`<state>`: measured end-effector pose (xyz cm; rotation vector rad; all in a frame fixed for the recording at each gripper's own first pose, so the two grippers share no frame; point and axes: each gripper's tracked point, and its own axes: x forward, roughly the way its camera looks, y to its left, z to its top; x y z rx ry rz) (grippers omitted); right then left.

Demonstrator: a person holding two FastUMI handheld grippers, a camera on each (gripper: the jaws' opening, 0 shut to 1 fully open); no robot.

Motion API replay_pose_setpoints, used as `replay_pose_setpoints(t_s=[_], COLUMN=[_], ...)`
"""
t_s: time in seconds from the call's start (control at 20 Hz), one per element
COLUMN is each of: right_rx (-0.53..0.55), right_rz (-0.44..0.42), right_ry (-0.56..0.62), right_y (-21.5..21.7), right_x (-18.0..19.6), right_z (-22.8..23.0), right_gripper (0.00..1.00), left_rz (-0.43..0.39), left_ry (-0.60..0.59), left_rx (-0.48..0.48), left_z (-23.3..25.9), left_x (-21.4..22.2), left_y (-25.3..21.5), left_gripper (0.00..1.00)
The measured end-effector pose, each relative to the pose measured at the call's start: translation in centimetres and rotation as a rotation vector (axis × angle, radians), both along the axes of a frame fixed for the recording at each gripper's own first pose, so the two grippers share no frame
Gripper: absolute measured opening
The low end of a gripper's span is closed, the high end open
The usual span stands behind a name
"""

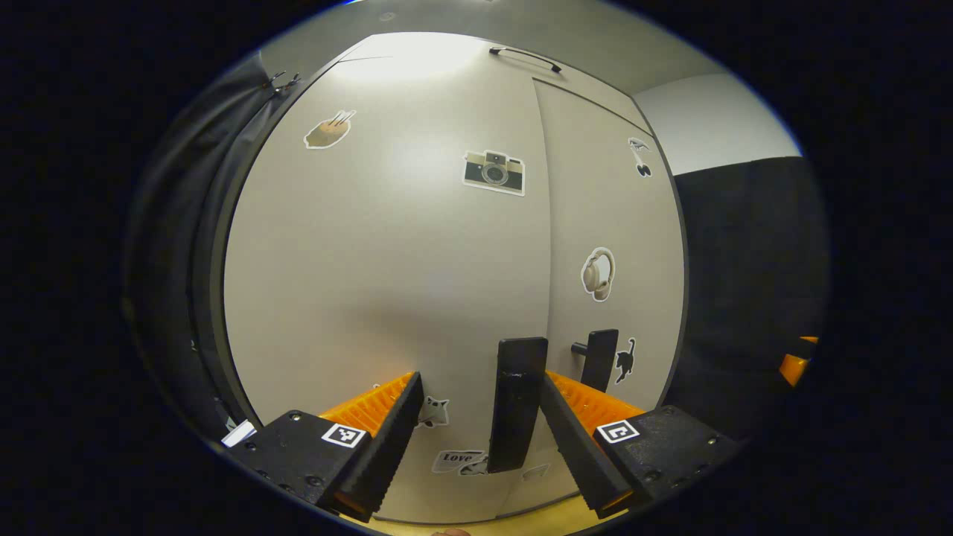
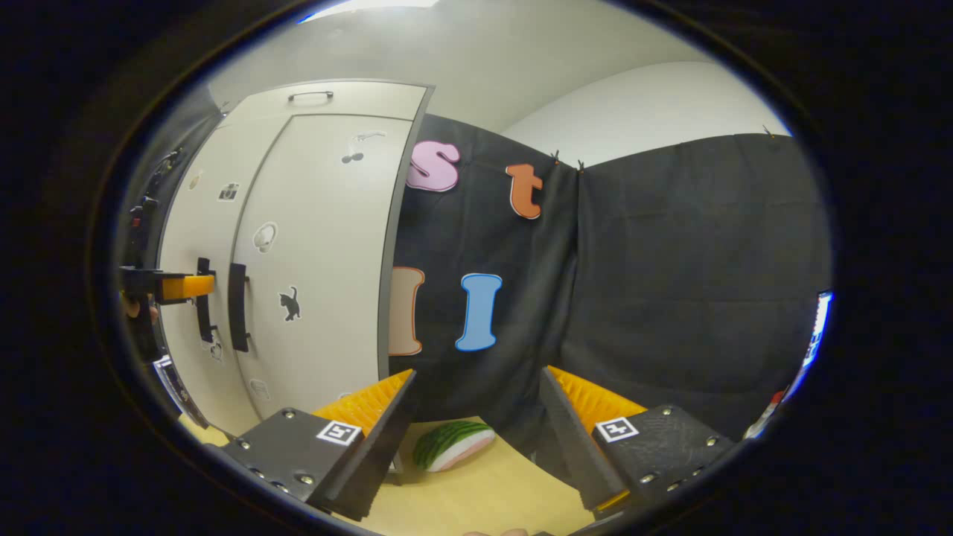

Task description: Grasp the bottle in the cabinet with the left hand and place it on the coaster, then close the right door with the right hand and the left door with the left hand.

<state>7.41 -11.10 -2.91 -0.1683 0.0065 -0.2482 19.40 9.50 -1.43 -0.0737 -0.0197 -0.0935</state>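
Both cabinet doors are being seen shut, the left door's handle (image 1: 516,402) lying between the parted jaws of the left gripper (image 1: 480,417), untouched. The right gripper (image 2: 476,417) is being held with jaws apart, right of the cabinet (image 2: 313,260), above the table (image 2: 461,499) and a watermelon slice (image 2: 453,444). The bottle's place cannot be told.

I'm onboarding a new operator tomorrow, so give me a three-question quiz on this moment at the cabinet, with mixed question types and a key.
1. True or false: both cabinet doors, the left door and the right door, look shut.
2. In the left gripper view, the left claw stands: A) open in front of the left door handle; B) clamped on a bottle; C) above a coaster.
3. Fill in: in the right gripper view, a ______ slice lies on the table ahead of the right claw.

Key: 1 true; 2 A; 3 watermelon.
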Motion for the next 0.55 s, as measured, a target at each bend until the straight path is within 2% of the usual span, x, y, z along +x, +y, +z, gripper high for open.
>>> replay_pose_setpoints(t_s=[0.25, 0.4, 0.5, 0.55], right_rx=[0.016, 0.056, 0.086, 0.092], right_rz=[0.057, 0.122, 0.166, 0.185], right_ry=[0.004, -0.003, -0.021, -0.035], right_y=[1.9, 4.1, 5.8, 6.3], right_x=[-0.4, -0.9, -1.3, -1.5], right_z=[1.2, 3.5, 6.1, 7.4], right_gripper=[0.99, 0.99, 0.98, 0.98], left_rz=[0.019, 0.037, 0.058, 0.071], left_ry=[0.038, 0.032, 0.0, -0.021], left_rx=[0.001, -0.041, -0.032, -0.017], left_z=[-0.4, 1.6, 4.2, 5.7], left_x=[-0.2, -3.1, -6.1, -7.7], left_y=[-0.2, -0.3, -0.6, -0.6], left_gripper=[0.98, 0.99, 0.93, 0.96])
